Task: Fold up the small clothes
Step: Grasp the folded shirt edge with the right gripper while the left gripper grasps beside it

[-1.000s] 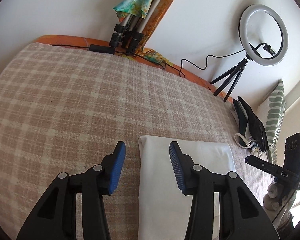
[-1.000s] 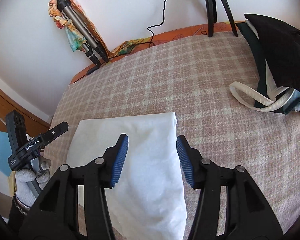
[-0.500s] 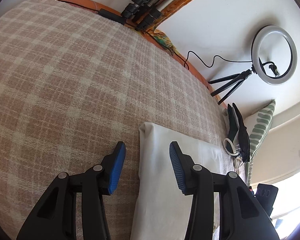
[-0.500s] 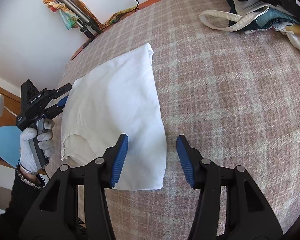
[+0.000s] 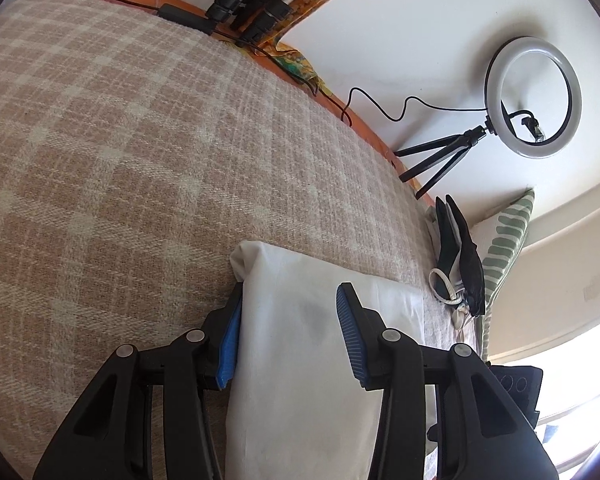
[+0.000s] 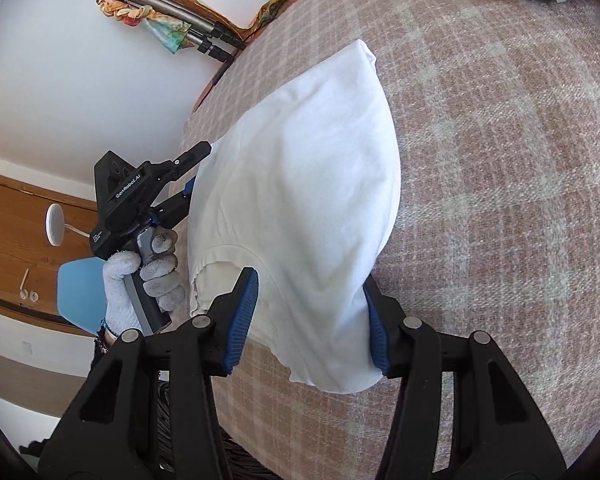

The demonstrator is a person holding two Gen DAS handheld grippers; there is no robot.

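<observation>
A folded white garment (image 5: 300, 344) lies on the pink plaid bedspread (image 5: 120, 152); it also shows in the right wrist view (image 6: 300, 200). My left gripper (image 5: 288, 336) is open, one finger under the garment's left edge and one over the cloth. My right gripper (image 6: 308, 320) is open and straddles the garment's near end, one finger partly hidden behind the cloth. The left gripper also shows in the right wrist view (image 6: 188, 176) at the garment's far side, held by a gloved hand.
A pile of dark clothes with a white strap (image 5: 460, 264) and a striped pillow (image 5: 504, 240) lie at the bed's right end. A ring light on a tripod (image 5: 532, 96) and folded tripods (image 5: 252, 4) stand by the wall. A blue chair (image 6: 80, 296) stands beside the bed.
Both grippers have moved down and in onto the garment's opposite edges. Their fingers now straddle the cloth, which bulges up between them.
</observation>
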